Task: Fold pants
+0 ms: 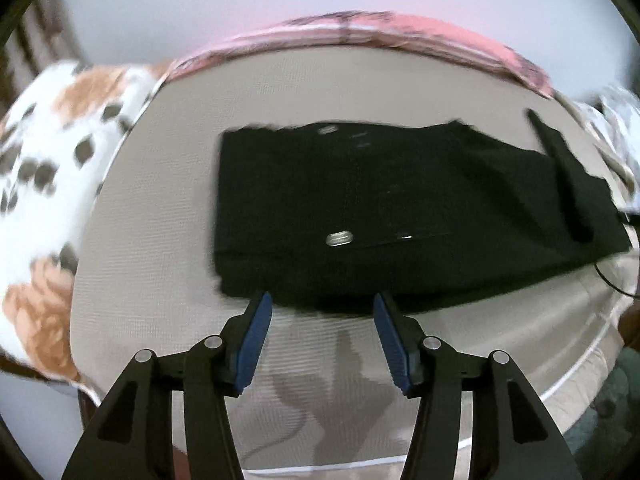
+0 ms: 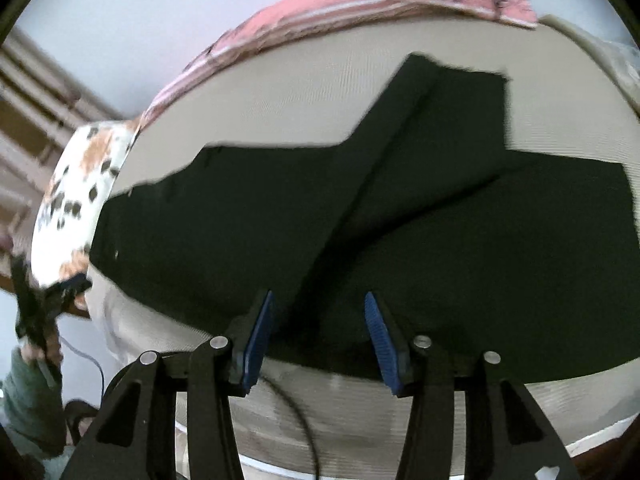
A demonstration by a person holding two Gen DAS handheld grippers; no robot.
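Black pants [image 1: 360, 208] lie spread flat on a beige mattress [image 1: 160, 240]. The waist end with a metal button [image 1: 340, 238] faces the left wrist view. My left gripper [image 1: 322, 300] is open and empty, its blue pads just at the near edge of the waist. In the right wrist view the pants [image 2: 400, 232] show both legs, one leg angled up to the far right. My right gripper [image 2: 318, 300] is open and empty, over the near edge of the pants where the legs split.
A white pillow with brown flowers [image 1: 48, 184] lies at the left end of the mattress. A pink patterned blanket [image 1: 360, 32] runs along the far edge. A dark cable [image 2: 296, 420] crosses the near edge. The left hand with its gripper [image 2: 36, 320] shows at far left.
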